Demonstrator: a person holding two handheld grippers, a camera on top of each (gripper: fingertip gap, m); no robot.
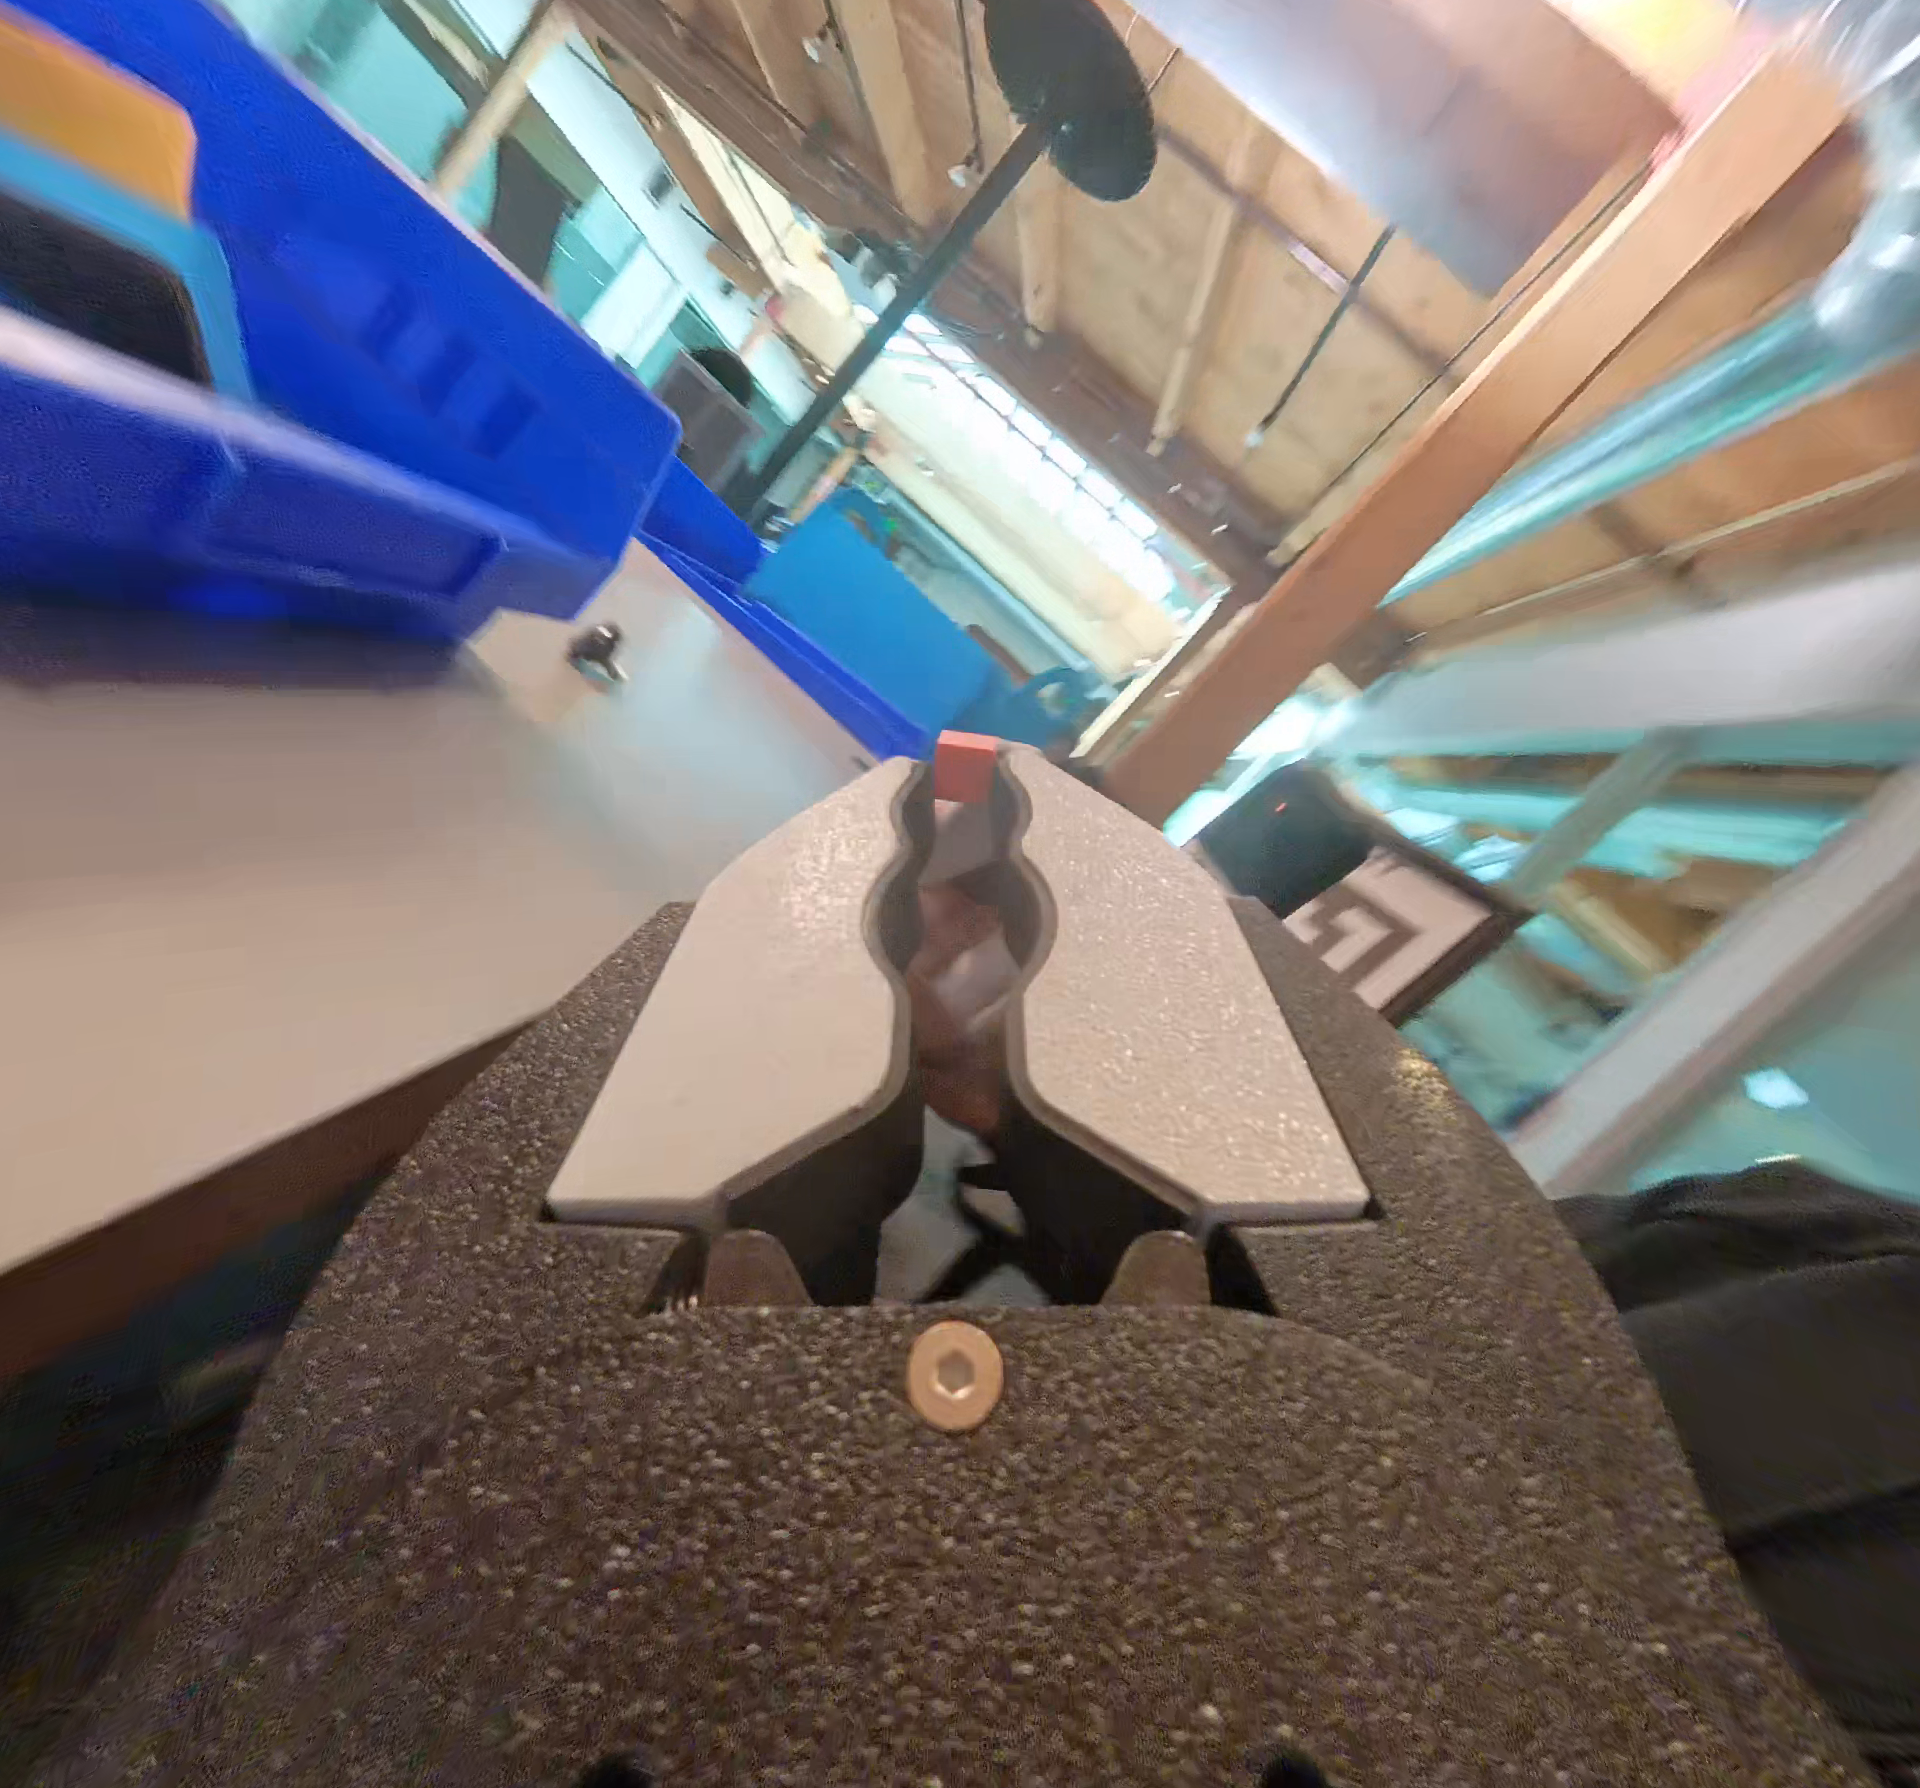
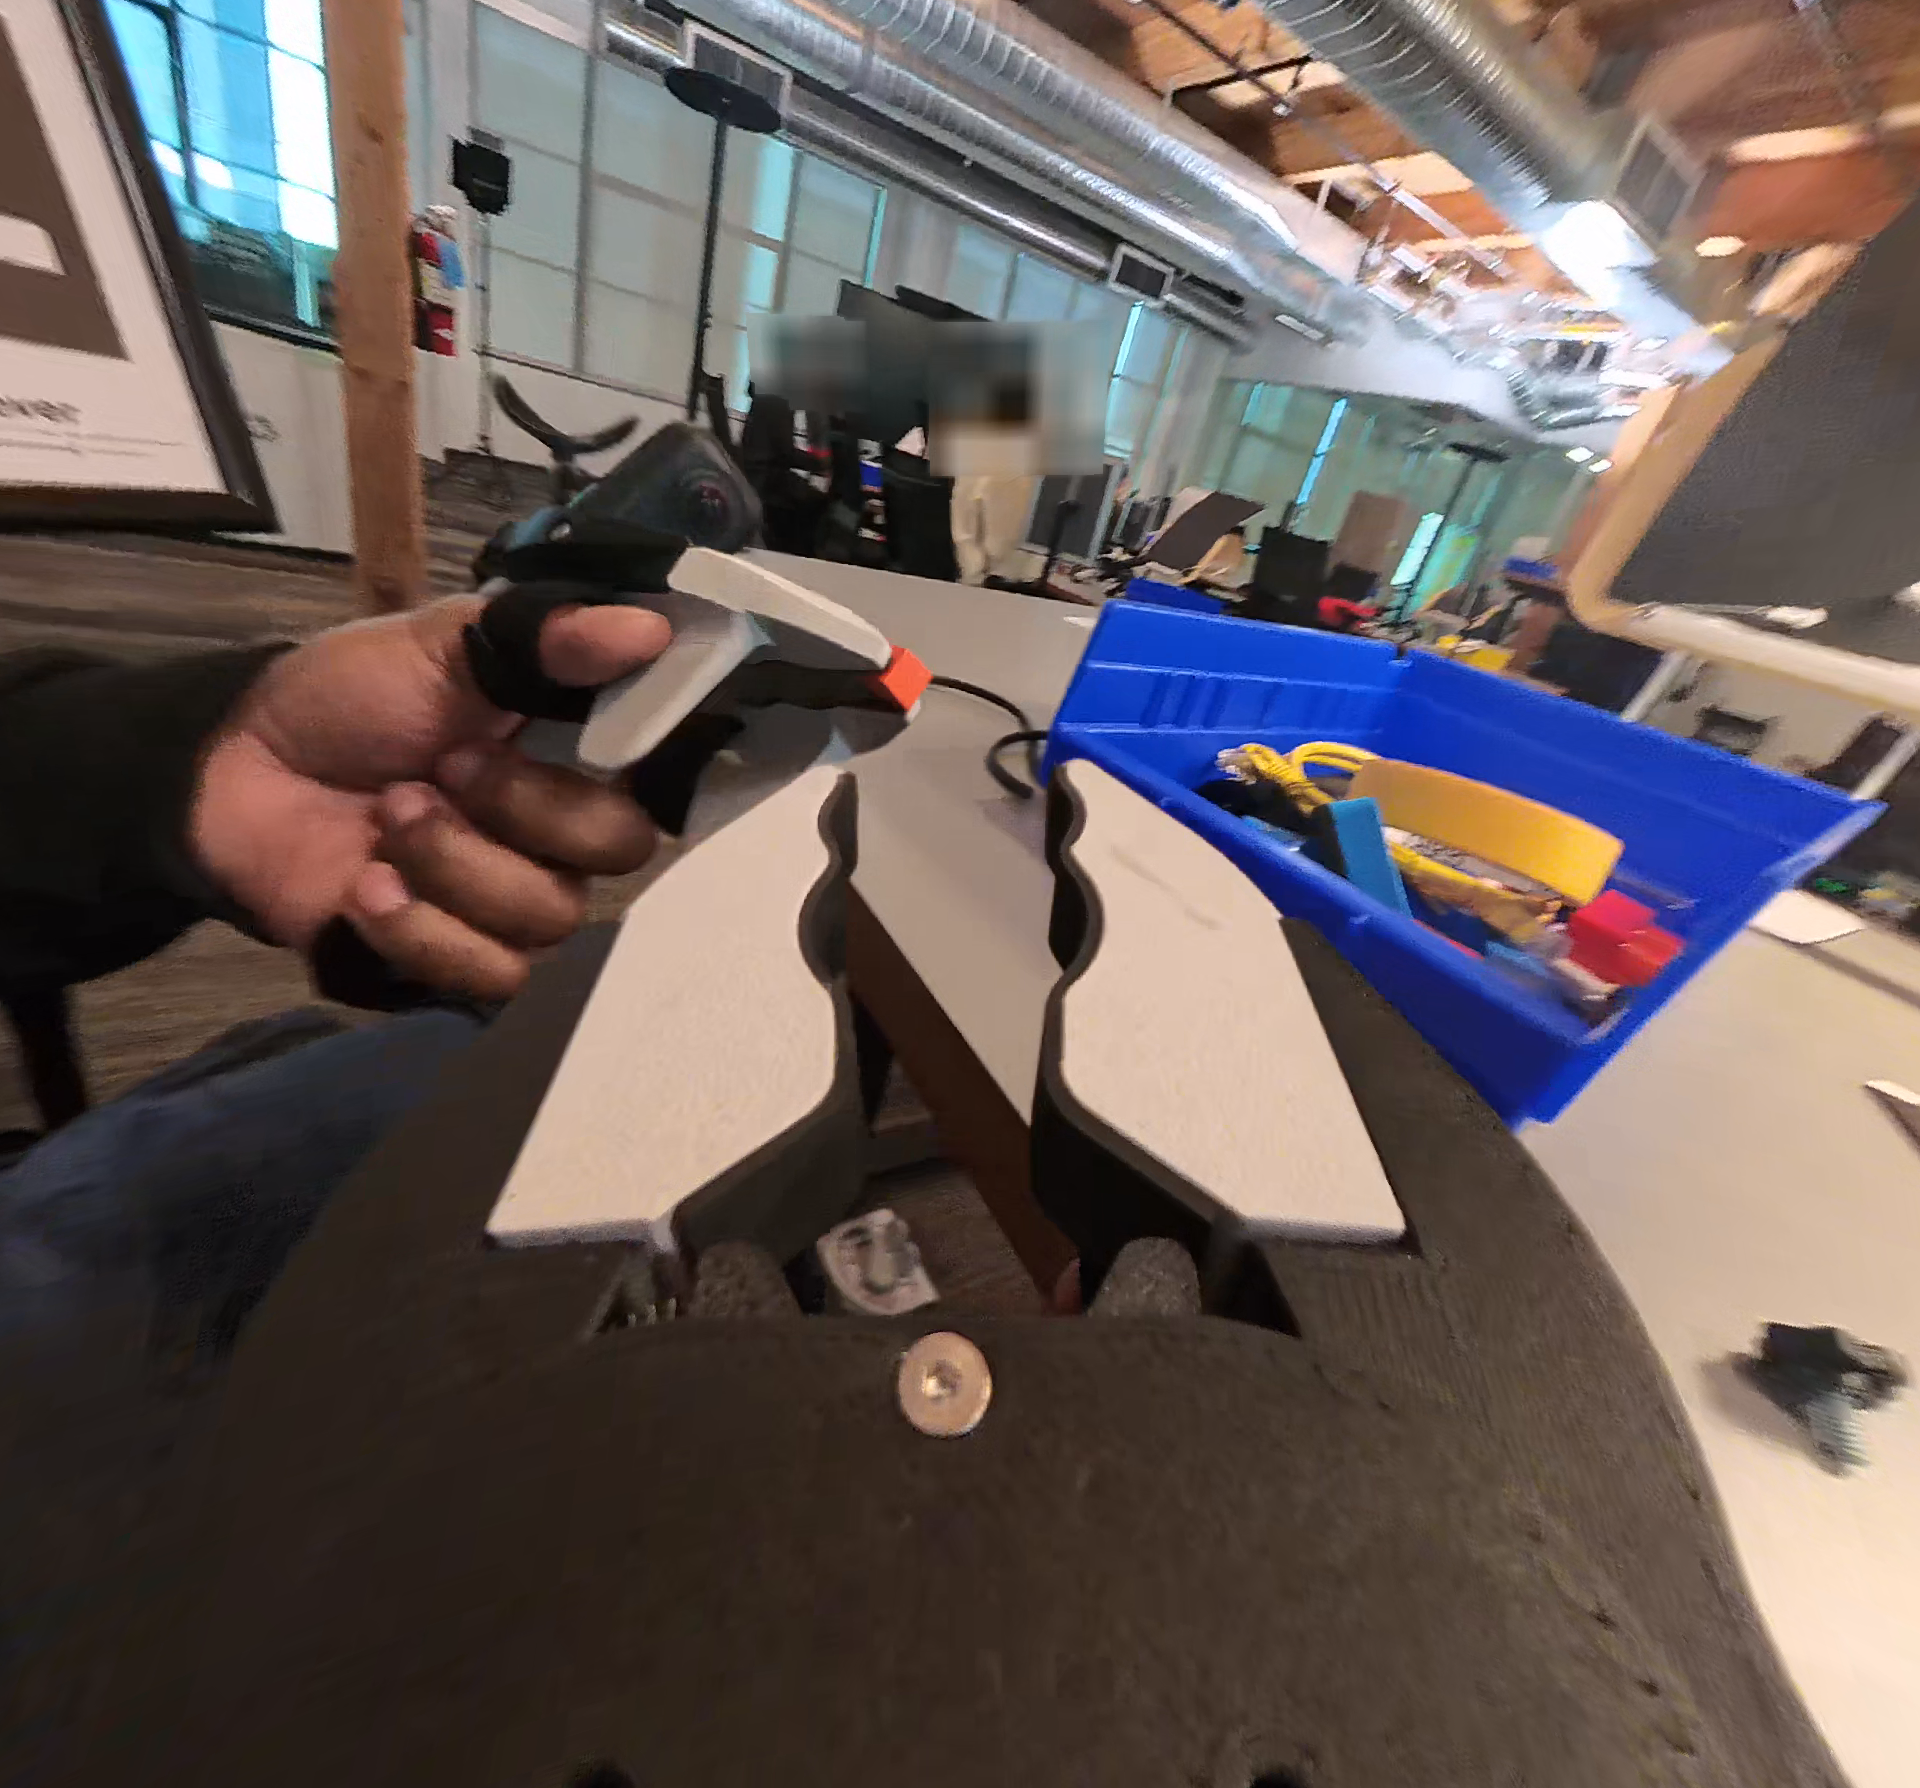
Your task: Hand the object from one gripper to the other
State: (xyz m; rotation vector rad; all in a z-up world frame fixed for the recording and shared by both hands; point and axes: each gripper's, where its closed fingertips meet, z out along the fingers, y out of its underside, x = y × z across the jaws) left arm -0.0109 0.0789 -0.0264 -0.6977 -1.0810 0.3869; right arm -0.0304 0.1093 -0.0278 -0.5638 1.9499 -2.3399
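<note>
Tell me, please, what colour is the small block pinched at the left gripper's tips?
Red-orange. The block shows best in the left wrist view, clamped at the left gripper tips.

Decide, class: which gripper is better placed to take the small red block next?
Right. The right gripper is open and empty, facing the red block pinched at the left gripper's tips, which are already shut on it.

Open workshop room. Ceiling of exposed wooden joists (image 1: 1195,211) with a silver ribbed duct (image 2: 935,45) running beneath. Wooden post (image 2: 374,284) stood beside glazed partition walls (image 2: 623,211). Grey tabletop (image 1: 260,855); office chairs (image 2: 914,512) behind.
</note>
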